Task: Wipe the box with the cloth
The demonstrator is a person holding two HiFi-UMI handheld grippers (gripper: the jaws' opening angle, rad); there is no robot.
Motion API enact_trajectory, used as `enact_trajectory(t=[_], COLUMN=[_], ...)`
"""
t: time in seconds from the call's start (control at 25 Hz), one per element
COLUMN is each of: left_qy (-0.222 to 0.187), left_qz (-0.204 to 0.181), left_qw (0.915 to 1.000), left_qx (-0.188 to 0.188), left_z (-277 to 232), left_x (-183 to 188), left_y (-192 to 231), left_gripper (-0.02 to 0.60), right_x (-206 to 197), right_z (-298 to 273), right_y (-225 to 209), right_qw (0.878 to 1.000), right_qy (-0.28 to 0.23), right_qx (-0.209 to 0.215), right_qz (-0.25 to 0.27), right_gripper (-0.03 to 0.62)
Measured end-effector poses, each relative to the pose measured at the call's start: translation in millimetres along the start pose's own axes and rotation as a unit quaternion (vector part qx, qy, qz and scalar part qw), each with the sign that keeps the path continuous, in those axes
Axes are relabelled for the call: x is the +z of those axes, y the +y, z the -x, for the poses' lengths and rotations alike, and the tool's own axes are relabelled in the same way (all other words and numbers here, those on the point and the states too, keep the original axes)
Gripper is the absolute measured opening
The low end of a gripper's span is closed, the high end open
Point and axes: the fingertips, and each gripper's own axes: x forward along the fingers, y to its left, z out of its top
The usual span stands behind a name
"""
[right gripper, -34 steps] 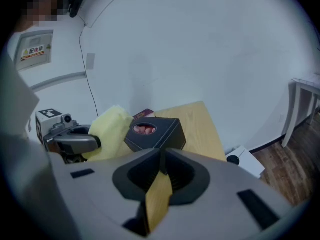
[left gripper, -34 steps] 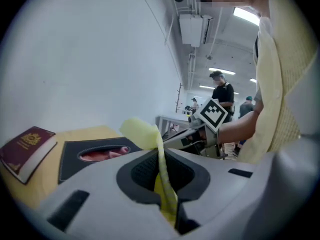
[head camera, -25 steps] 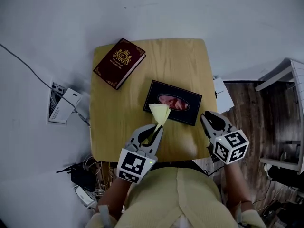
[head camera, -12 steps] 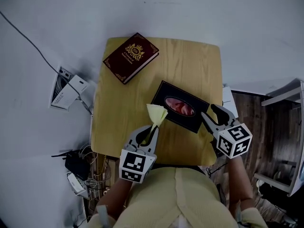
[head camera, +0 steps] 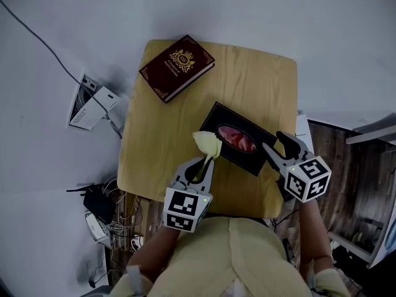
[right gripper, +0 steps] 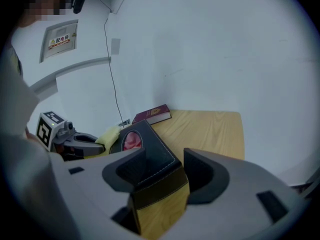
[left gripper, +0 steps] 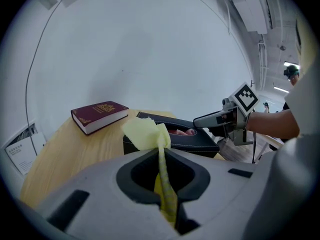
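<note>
Centre frame, wooden table (head camera: 247, 79): left gripper (head camera: 205, 161) pinches limp yellow cloth (head camera: 207, 143) by its tail. Right gripper (head camera: 274, 141), jaws just opening, straddles stiff, probably light black rectangular box (head camera: 221, 115) at its right corner, unclamped; brace there.

Yellow cloth (left gripper: 145, 133) between the closed left tongs (left gripper: 161, 156), black box (left gripper: 192, 143) just beyond, maroon book (left gripper: 100, 115) farther left.

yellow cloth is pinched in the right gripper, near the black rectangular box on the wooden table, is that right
No: the left gripper view shows the yellow cloth pinched in the left gripper, near the black rectangular box on the wooden table. The jaws of the right gripper have just been opening, with the box's corner between them.
</note>
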Motion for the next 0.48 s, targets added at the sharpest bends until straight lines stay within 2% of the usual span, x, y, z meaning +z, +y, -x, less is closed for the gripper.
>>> enact_trajectory(t=[0.24,0.48], left_qy=[0.008,0.013], left_qz=[0.004,0.003], left_qw=[1.0000,0.9999], left_qx=[0.001,0.002], left_z=[-10.0,-13.8], left_x=[-0.5,-0.2], left_y=[-1.1,-0.3], left_gripper=[0.029,0.029], right_x=[-1.0,-1.1], right_z=[-2.8,-2.7], right_y=[1.5,1.2], right_qw=[1.000,1.000], right_qy=[0.002,0.001], right_qx=[0.020,0.019], right_qz=[-0.005,-0.002], right_gripper=[0.219,0.219])
